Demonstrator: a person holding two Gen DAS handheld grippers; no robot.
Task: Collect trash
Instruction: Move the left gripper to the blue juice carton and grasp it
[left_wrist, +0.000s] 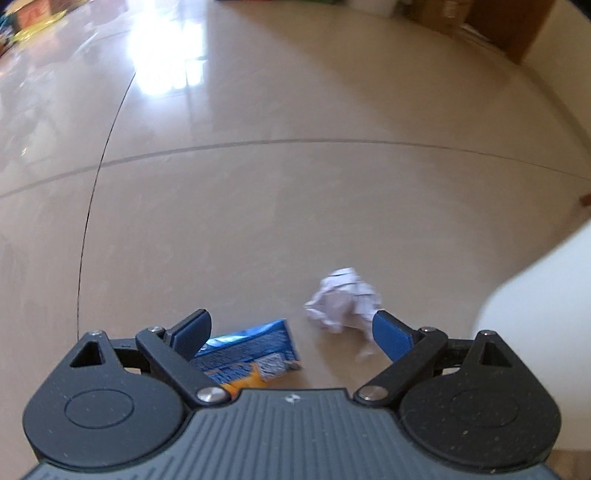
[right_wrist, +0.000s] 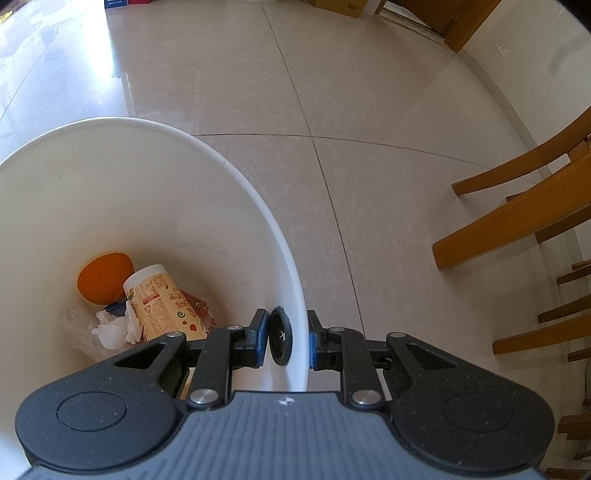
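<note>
Jaws apart over wrapper (left_wrist: 255, 350) beside paper ball (left_wrist: 341, 299); right jaws clamp bin rim (right_wrist: 295, 295).

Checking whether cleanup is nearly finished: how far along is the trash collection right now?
Partly done. The white bin already holds an orange, a paper cup and crumpled tissue. In hand: the right gripper is clamped on the bin's rim. The left gripper is open above the floor. Left: a blue snack wrapper and a crumpled paper ball lie on the tiles.
</note>
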